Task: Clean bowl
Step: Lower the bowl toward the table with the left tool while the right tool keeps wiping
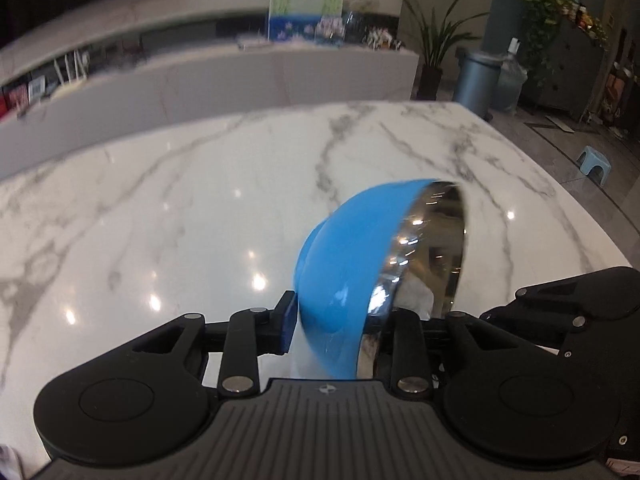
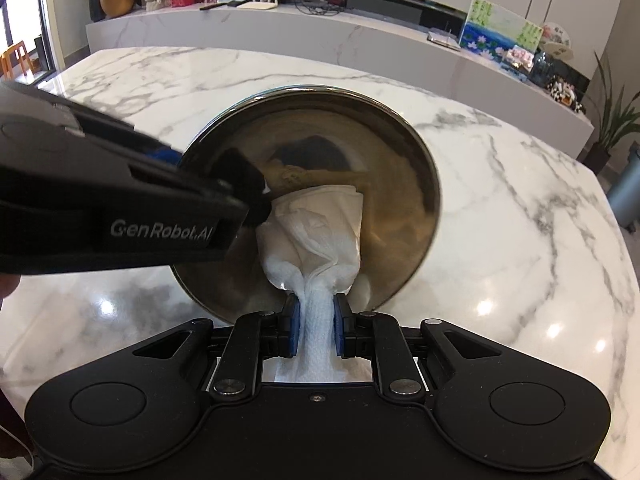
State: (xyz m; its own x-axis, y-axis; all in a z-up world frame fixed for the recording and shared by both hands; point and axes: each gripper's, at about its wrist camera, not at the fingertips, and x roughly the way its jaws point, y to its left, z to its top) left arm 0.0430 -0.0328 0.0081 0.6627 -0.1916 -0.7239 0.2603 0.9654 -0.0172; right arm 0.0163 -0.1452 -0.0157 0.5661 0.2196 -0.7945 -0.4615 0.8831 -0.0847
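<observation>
Bowl (image 2: 320, 152), blue outside and mirror-steel inside, tipped on edge at frame centre over marble, white crumpled paper towel (image 2: 316, 236) pressed inside lower wall.

Mirror-glossy steel bowl (image 2: 320, 152), blue outside

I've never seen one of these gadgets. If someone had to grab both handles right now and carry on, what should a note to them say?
Left gripper: its fingers straddle the rim of the bowl, blue outside, shiny metal inside, tipped on edge above the marble table. How firm the grip is cannot be told, so support the bowl.
Right gripper: shut on a white paper towel, whose free end lies inside the bowl.
Done: bowl lifted and tilted, towel inside it.
Left: wipe the inside all round, then set the bowl down and let go of the towel.
</observation>
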